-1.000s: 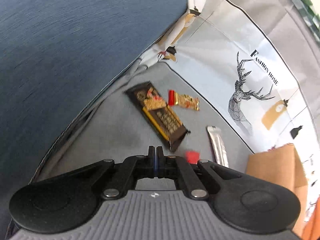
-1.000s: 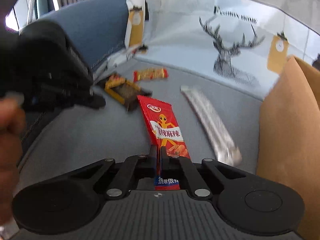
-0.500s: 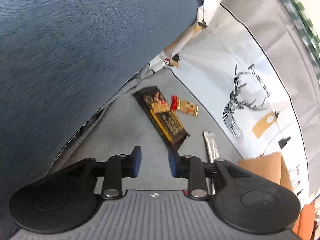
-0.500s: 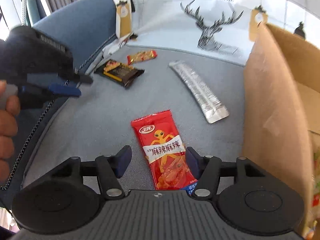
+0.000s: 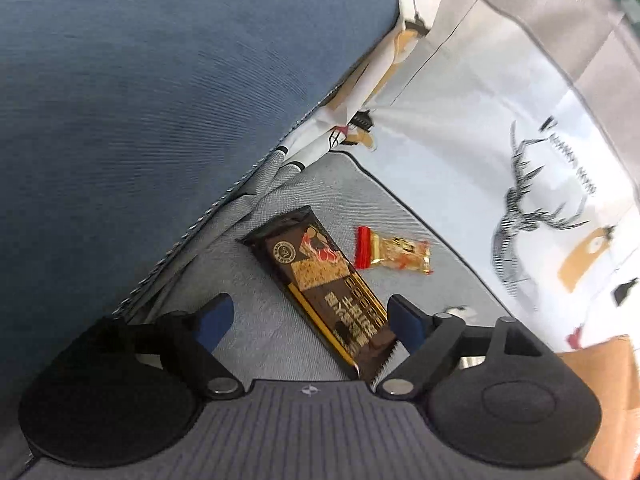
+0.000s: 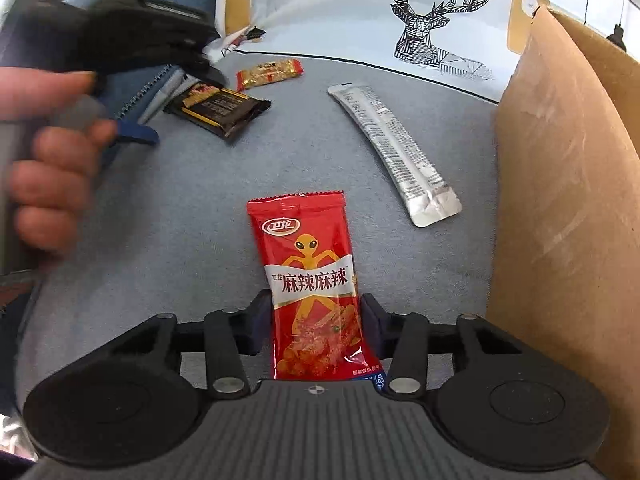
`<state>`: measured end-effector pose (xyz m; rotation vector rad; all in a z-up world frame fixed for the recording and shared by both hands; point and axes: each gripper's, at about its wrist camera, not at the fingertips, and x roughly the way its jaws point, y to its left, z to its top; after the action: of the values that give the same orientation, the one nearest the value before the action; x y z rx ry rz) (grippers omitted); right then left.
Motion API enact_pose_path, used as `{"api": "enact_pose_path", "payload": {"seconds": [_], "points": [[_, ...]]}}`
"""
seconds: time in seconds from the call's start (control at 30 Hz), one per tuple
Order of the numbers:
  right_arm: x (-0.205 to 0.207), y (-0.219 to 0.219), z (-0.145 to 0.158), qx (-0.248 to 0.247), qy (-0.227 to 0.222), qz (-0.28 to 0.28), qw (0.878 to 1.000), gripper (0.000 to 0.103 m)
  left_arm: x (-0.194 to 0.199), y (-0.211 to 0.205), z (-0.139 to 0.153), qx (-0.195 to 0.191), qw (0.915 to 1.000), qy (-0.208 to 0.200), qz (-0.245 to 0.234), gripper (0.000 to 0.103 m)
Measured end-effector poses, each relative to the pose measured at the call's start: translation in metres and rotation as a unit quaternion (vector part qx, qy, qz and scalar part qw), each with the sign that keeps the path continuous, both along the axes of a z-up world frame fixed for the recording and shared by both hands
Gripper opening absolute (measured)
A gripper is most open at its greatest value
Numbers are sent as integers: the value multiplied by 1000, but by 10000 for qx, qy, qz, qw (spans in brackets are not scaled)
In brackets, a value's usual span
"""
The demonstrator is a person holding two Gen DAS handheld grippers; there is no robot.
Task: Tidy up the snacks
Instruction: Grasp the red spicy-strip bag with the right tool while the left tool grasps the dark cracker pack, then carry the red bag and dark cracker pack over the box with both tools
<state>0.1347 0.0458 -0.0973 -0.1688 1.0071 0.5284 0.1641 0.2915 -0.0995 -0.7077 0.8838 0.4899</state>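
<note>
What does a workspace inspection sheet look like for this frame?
Surface: grey sofa cushion, covered behind by a deer-print throw.
Job's things: red spicy-strip packet, dark brown snack bar, small gold-and-red candy, silver stick sachet, all lying flat and apart.
Clutter: nothing seen.
Grippers: left gripper open, jaws either side of the bar's near end; right gripper open, jaws flanking the red packet.
Cables: nothing seen.
Surroundings: cardboard box at right; blue sofa arm at left.

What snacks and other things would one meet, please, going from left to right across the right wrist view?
Dark brown snack bar → red-and-gold candy → red spicy snack packet → silver stick pouch → cardboard box.
</note>
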Motion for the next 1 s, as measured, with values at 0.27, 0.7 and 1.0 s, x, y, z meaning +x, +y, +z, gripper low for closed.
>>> {"api": "enact_pose_path", "payload": {"seconds": [0.27, 0.7, 1.0], "points": [[4, -1, 1, 15, 148, -216, 9997, 48, 32, -14, -8, 756, 9968, 269, 60, 96], [3, 0, 0, 8, 87, -245, 9997, 48, 28, -34, 2, 1527, 9844, 671, -564, 42], [-2, 3, 0, -42, -19, -216, 9998, 48, -25, -36, 22, 762, 9900, 621, -1014, 42]]}}
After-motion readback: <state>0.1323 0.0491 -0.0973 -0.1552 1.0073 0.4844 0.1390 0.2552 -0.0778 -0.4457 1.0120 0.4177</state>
